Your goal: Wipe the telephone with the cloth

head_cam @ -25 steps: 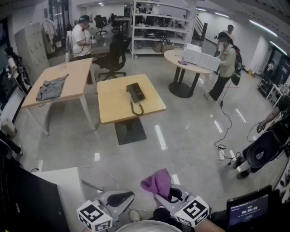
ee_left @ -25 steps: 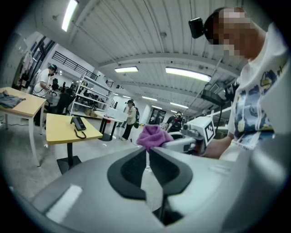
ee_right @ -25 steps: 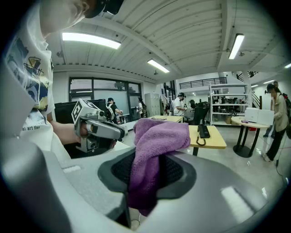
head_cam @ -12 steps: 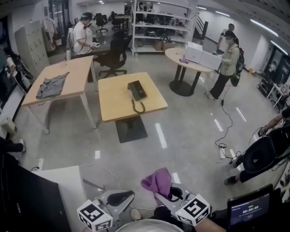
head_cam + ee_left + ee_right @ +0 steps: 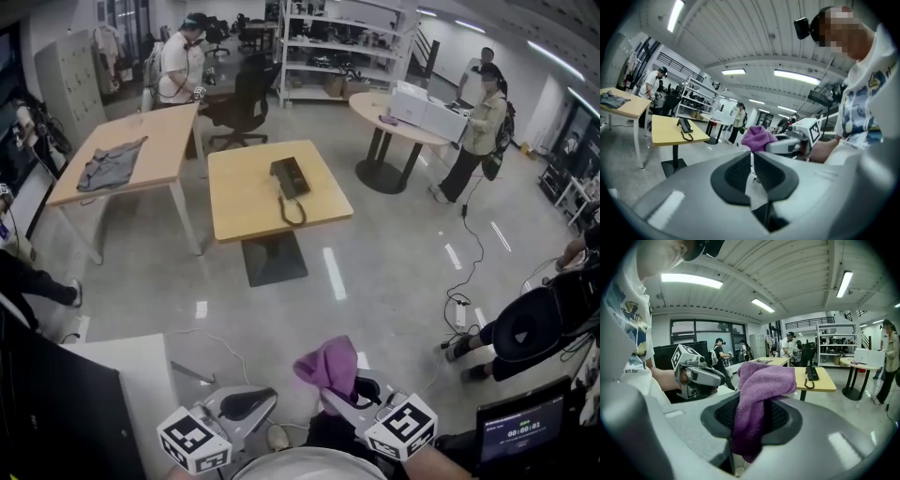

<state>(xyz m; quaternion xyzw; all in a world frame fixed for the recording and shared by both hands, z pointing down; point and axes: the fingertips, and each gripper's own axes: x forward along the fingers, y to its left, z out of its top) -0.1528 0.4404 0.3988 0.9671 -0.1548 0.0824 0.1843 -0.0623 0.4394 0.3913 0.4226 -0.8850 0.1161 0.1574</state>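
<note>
Open office, glossy grey floor [image 5: 375, 281]. Head view, clock from the grippers at the bottom edge:
- 12 o'clock, well apart: square wooden table [image 5: 239, 206] with black telephone [image 5: 289, 176] on its far half, handset on the cradle, coiled cord [image 5: 292, 214] looping toward the near edge.
- 10 o'clock: long table [image 5: 164, 141], grey garment [image 5: 110, 164] lying on it.
- 1 o'clock: round table [image 5: 370, 105] carrying two white boxes [image 5: 427, 114], touching each other, lids shut, contents not visible. A person stands just beside it.
- 12 o'clock, far back: shelving rack [image 5: 337, 47], loaded with boxes and gear, too small to identify.

Right gripper [image 5: 757, 416]: jaws clamped on the purple cloth [image 5: 761, 385]. It bunches above the pads and a tail hangs below them.

Left gripper [image 5: 753, 171]: jaws nearly together, just a thin slit, nothing in it. It sits just beside the right one, at 9 o'clock of it.

The cloth is nowhere near the telephone.
</note>
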